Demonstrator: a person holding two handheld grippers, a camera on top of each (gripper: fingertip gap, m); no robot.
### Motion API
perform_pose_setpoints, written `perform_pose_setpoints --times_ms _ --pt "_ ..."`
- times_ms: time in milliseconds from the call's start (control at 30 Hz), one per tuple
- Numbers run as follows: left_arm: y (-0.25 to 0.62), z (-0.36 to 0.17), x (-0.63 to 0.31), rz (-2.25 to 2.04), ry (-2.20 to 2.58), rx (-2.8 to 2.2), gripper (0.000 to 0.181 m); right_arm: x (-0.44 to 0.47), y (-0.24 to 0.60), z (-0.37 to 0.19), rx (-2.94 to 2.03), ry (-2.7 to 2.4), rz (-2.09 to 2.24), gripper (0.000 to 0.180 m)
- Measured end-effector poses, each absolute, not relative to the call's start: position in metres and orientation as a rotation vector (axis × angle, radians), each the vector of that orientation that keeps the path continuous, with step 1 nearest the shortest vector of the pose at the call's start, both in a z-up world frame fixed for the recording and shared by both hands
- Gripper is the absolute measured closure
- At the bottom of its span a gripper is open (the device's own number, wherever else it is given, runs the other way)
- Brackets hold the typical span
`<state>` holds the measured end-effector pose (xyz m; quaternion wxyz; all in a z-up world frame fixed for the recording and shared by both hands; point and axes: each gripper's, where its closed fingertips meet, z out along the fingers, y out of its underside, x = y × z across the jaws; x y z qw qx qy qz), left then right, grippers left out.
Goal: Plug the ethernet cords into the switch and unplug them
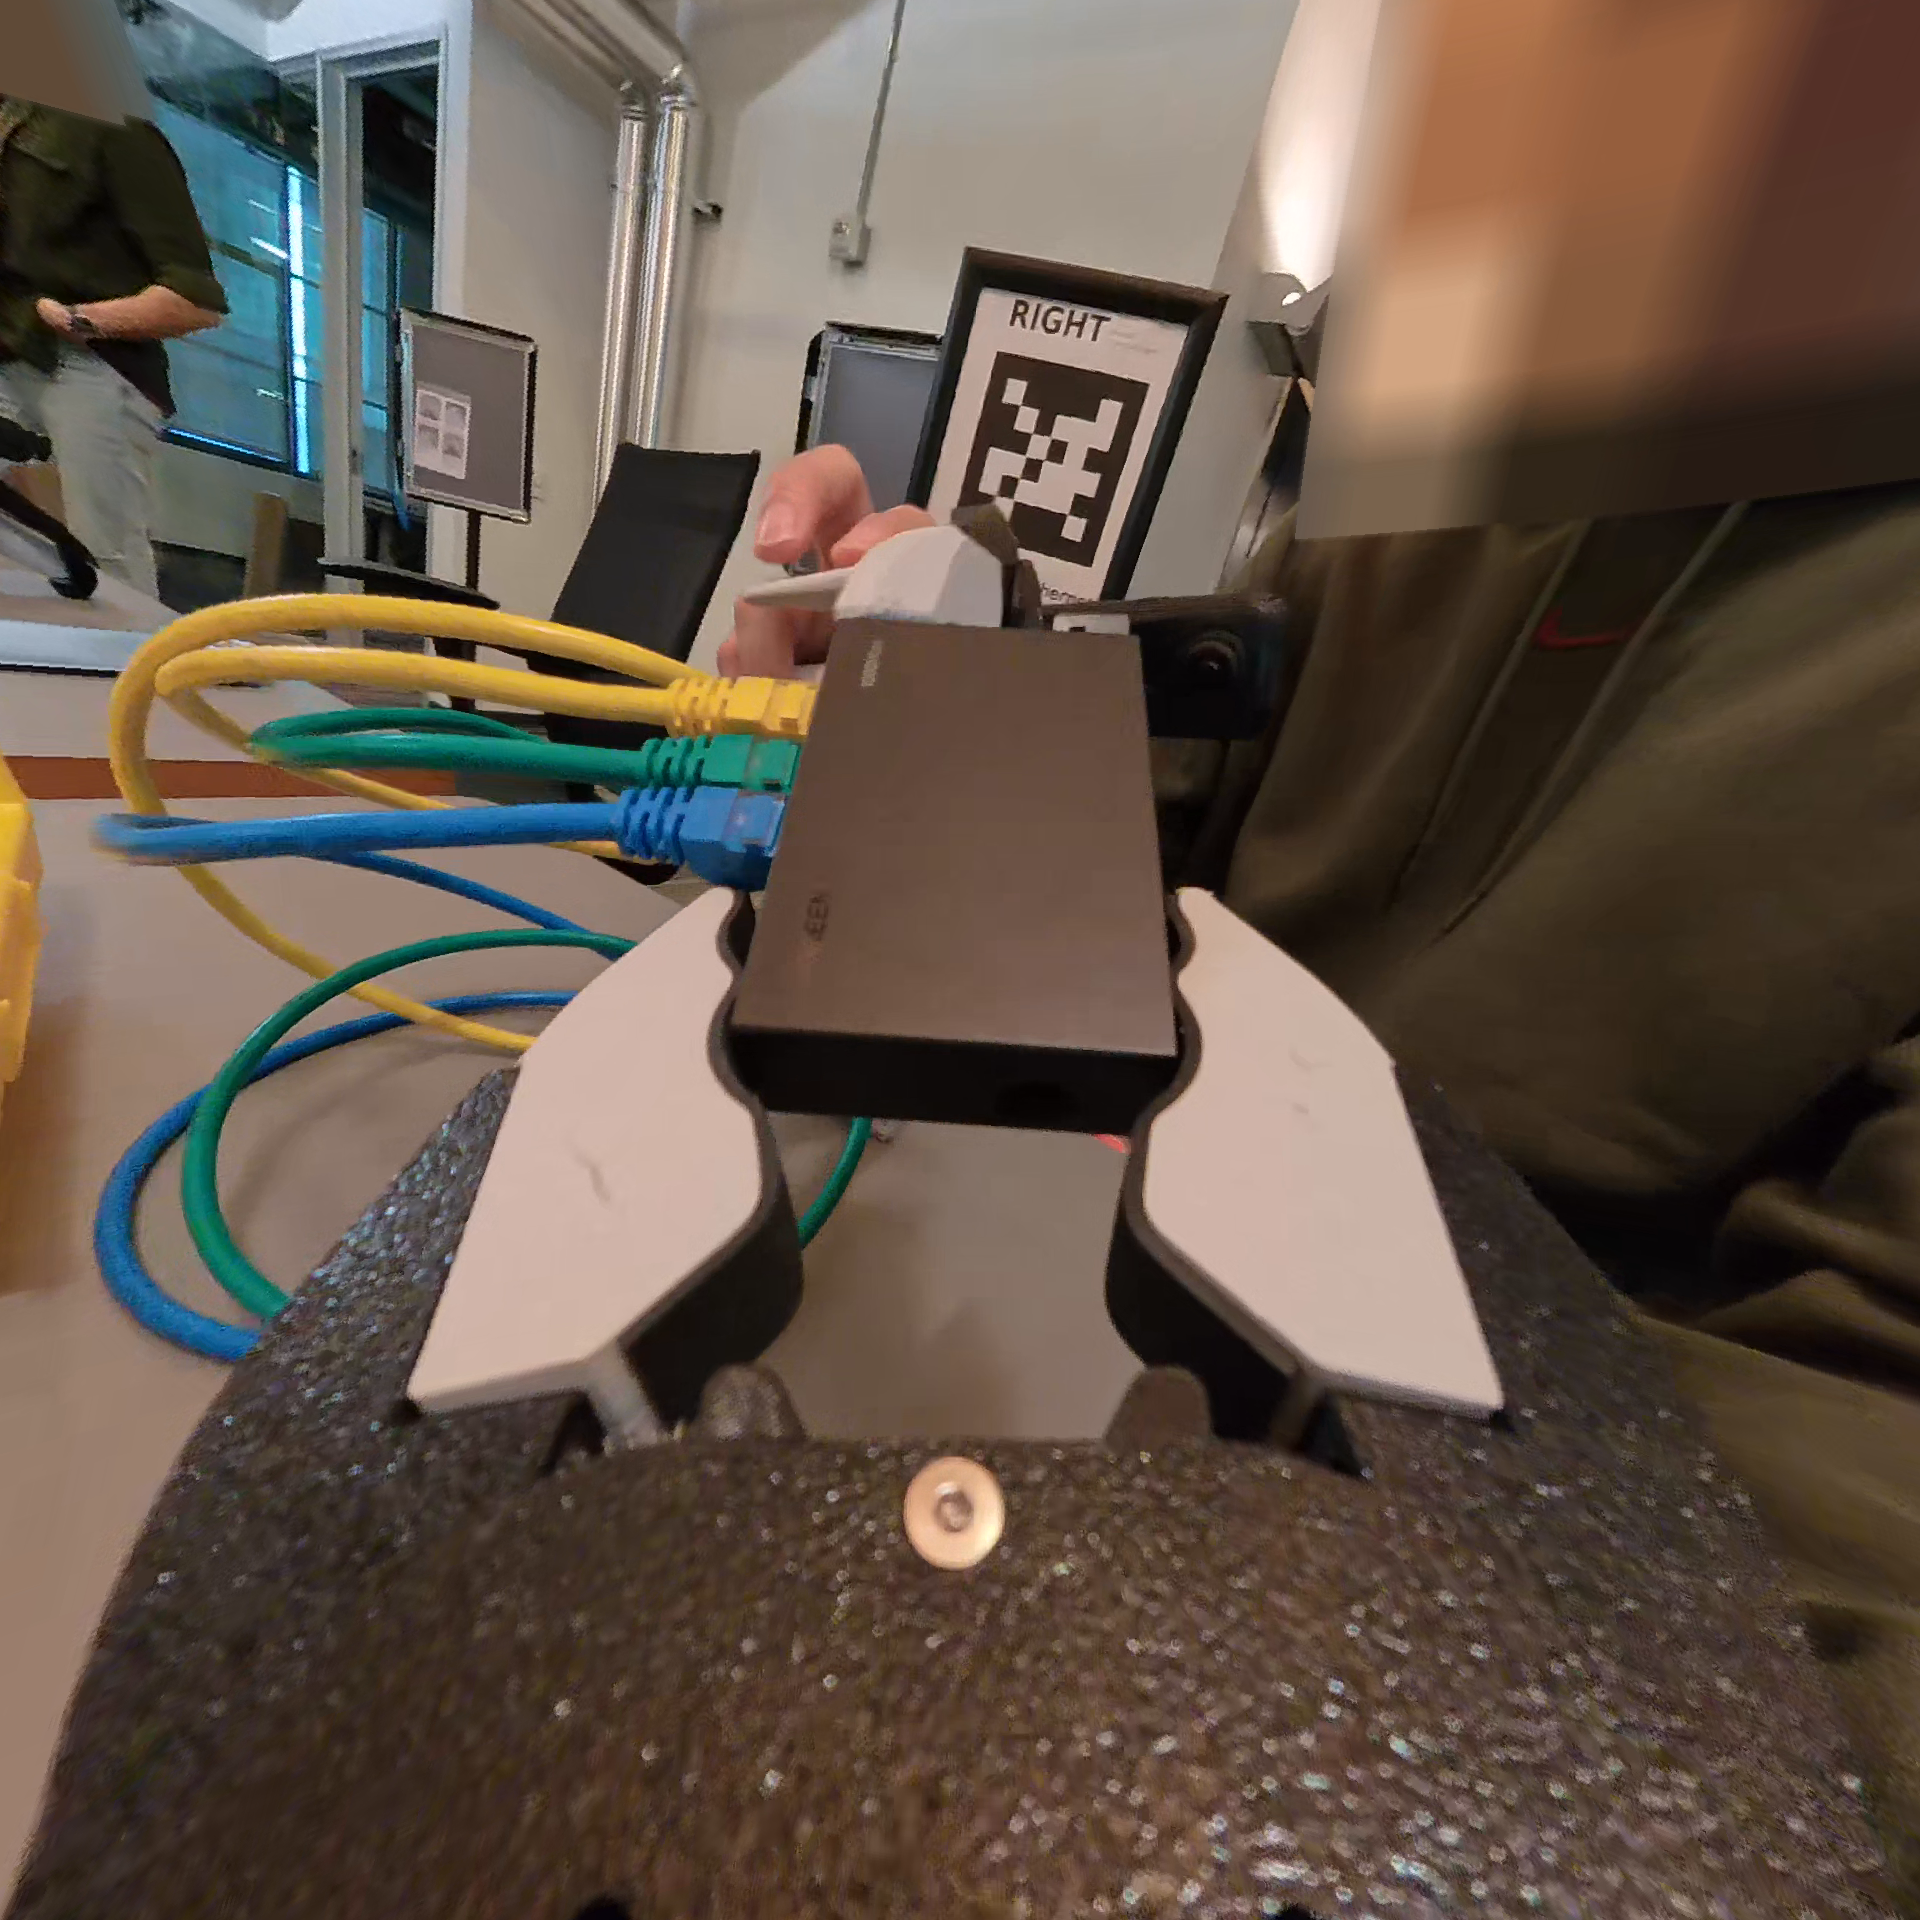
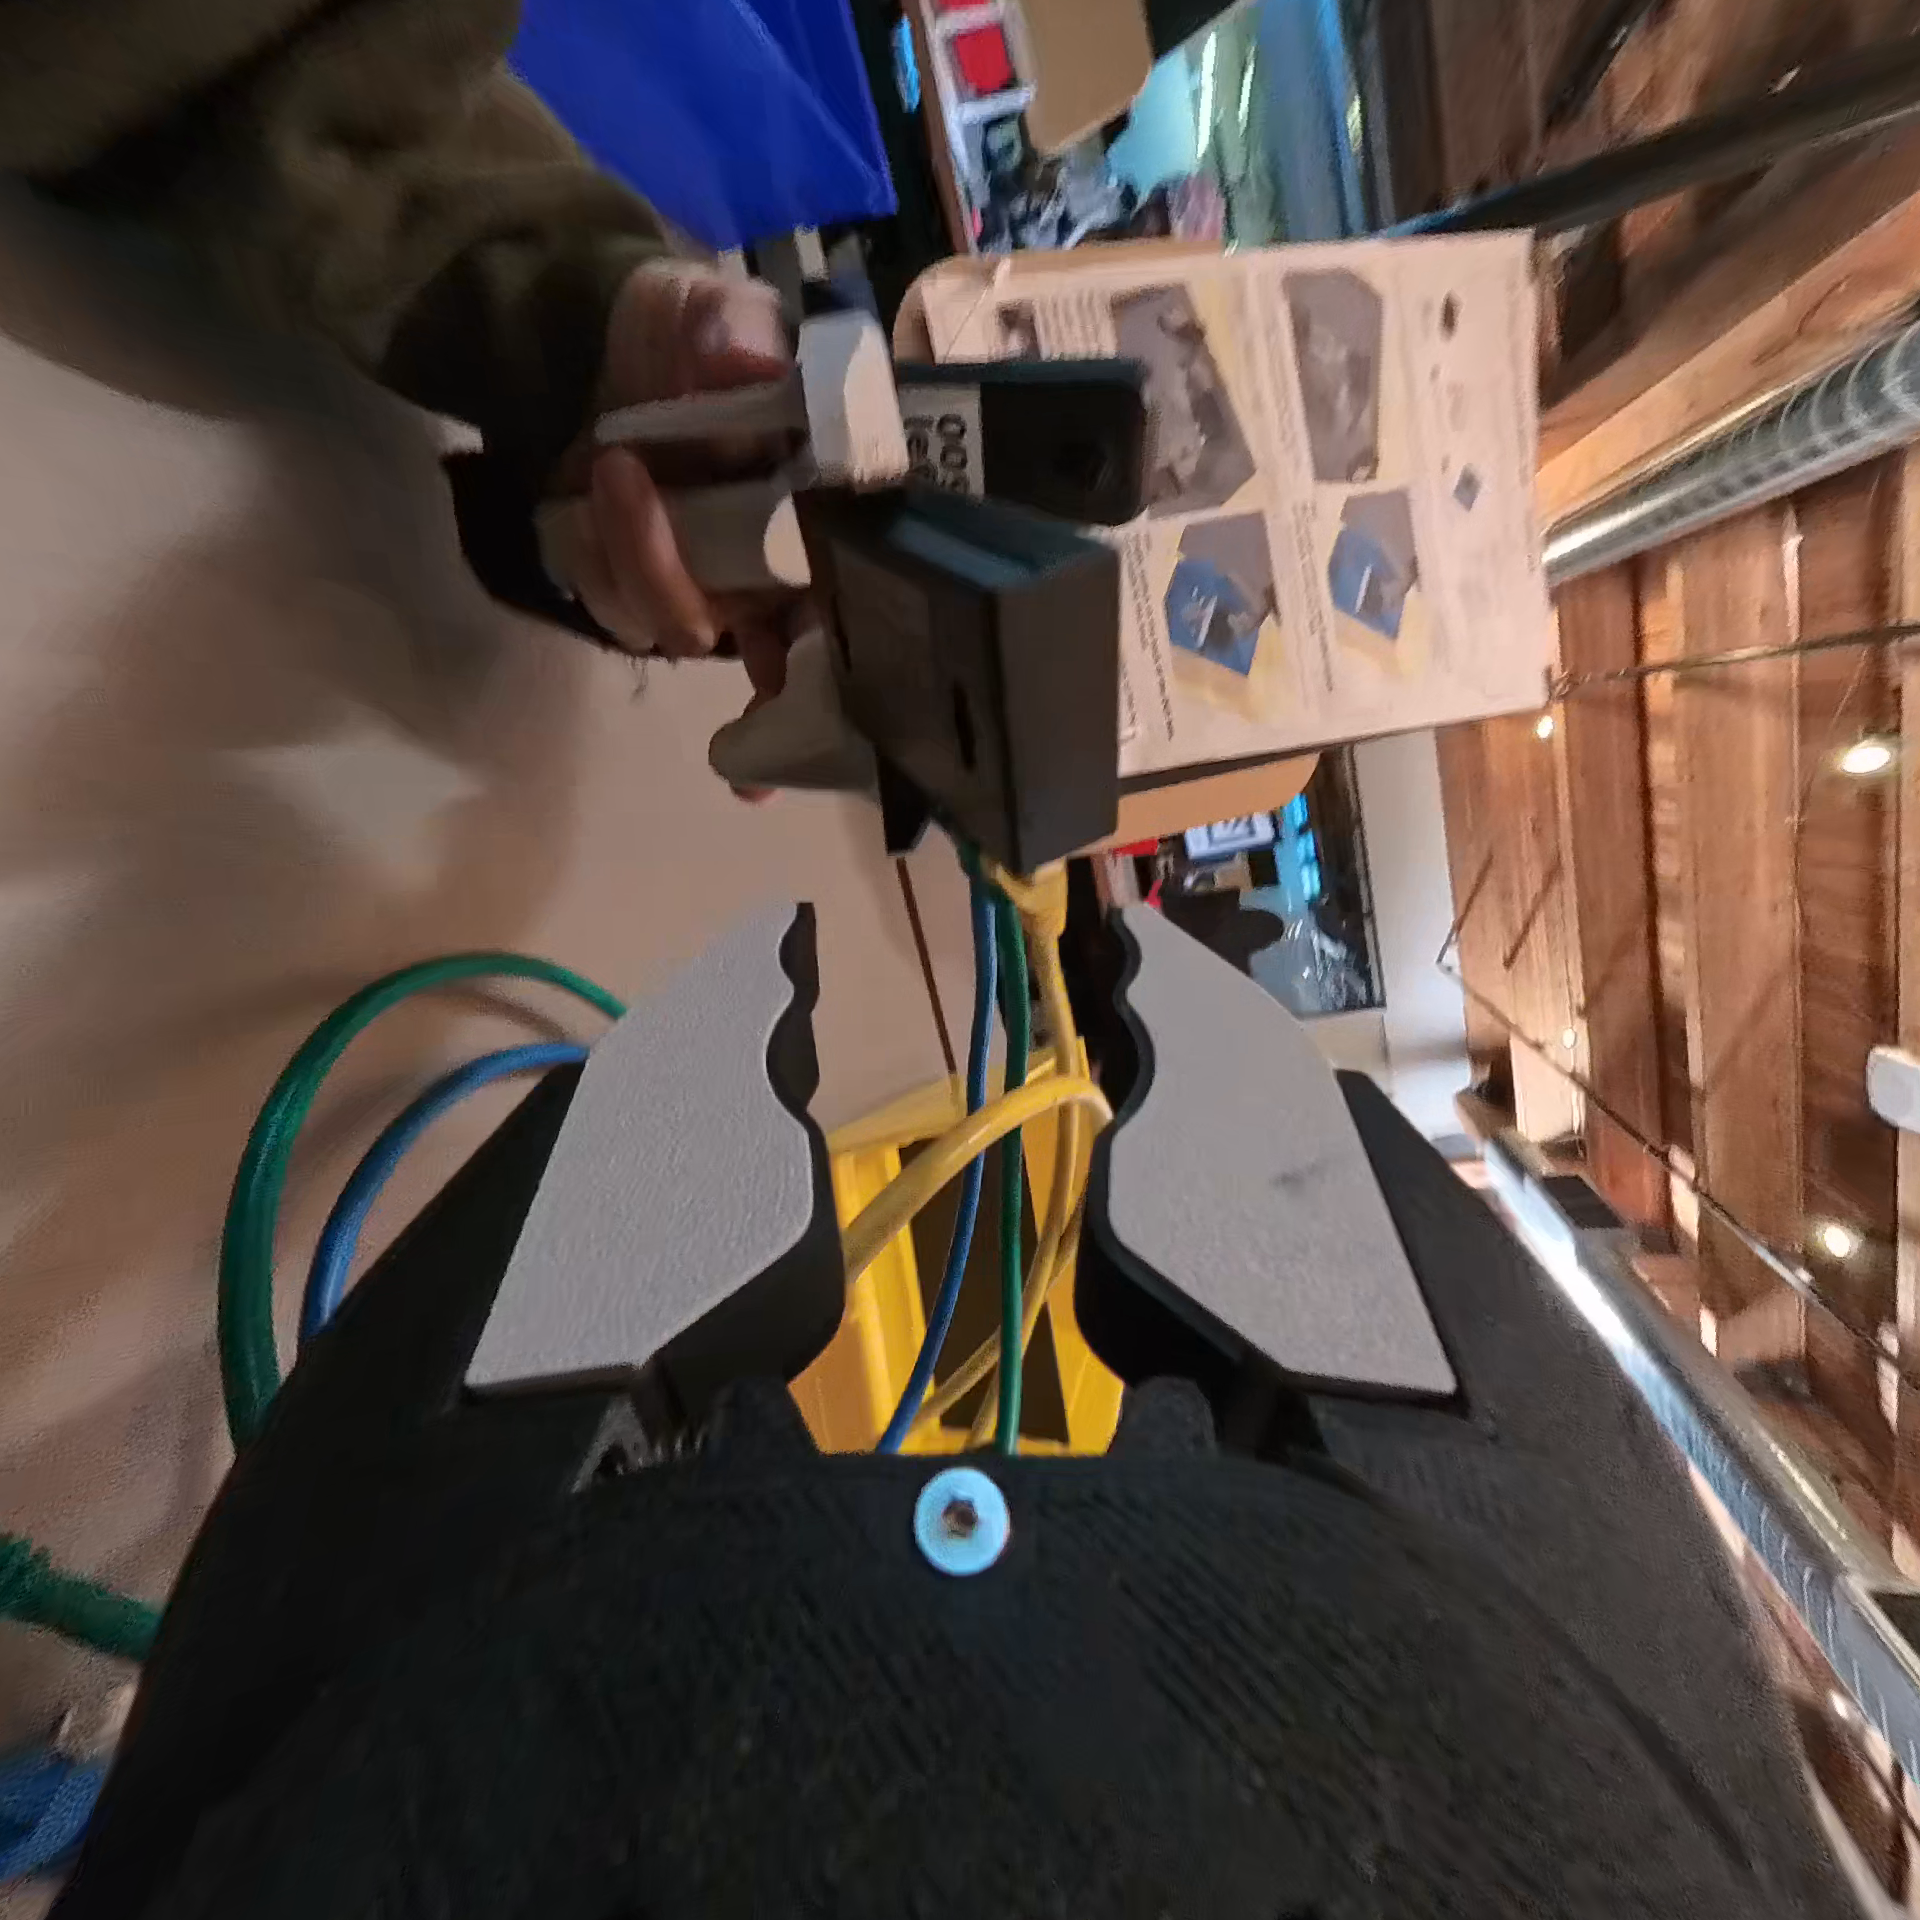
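Observation:
My left gripper (image 1: pixel 956 914) is shut on the near end of the black switch (image 1: pixel 966 831) and holds it above the table. A yellow cord plug (image 1: pixel 748 704), a green one (image 1: pixel 727 764) and a blue one (image 1: pixel 707 826) sit in ports on the switch's left side. Their cables loop down onto the table. My right gripper (image 2: pixel 961 935) is open, just short of the switch (image 2: pixel 987 665). The yellow cord (image 2: pixel 1049 935), green cord (image 2: pixel 1013 1143) and blue cord (image 2: pixel 977 1039) run loose through the gap between its fingers. Its handle (image 1: pixel 914 571) shows behind the switch.
A yellow bin (image 1: pixel 10 935) stands at the table's left edge and also shows below the cords in the right wrist view (image 2: pixel 904 1299). The operator's olive sleeve (image 1: pixel 1558 831) fills the right. A framed marker board (image 1: pixel 1070 436), a black chair (image 1: pixel 665 540) and a walking person (image 1: pixel 94 312) are behind.

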<state>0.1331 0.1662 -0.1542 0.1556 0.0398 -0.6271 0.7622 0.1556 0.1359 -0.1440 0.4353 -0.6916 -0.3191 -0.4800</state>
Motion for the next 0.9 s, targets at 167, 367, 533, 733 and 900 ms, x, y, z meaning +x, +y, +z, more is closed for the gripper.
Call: perform_pose_setpoints --times_ms 167,367,533,733,900 --pt "0.175 -0.149 0.121 2.157 -1.695 0.045 0.108 0.150 0.139 -0.131 -1.722 -0.742 -1.066 0.130" --pt "0.177 -0.146 0.113 2.134 -1.653 -0.017 0.108 0.147 0.149 -0.122 -1.745 -0.925 -1.064 0.141" --pt "0.179 -0.144 0.110 2.147 -1.612 -0.044 0.108 0.141 0.163 -0.114 -1.661 -1.025 -1.042 0.163" --pt "0.179 -0.145 0.106 2.130 -1.610 -0.073 0.108 0.136 0.164 -0.115 -1.669 -1.022 -0.880 0.168" --pt "0.177 -0.147 0.107 2.107 -1.606 -0.066 0.108 0.138 0.160 -0.126 -1.751 -1.131 -0.841 0.135"
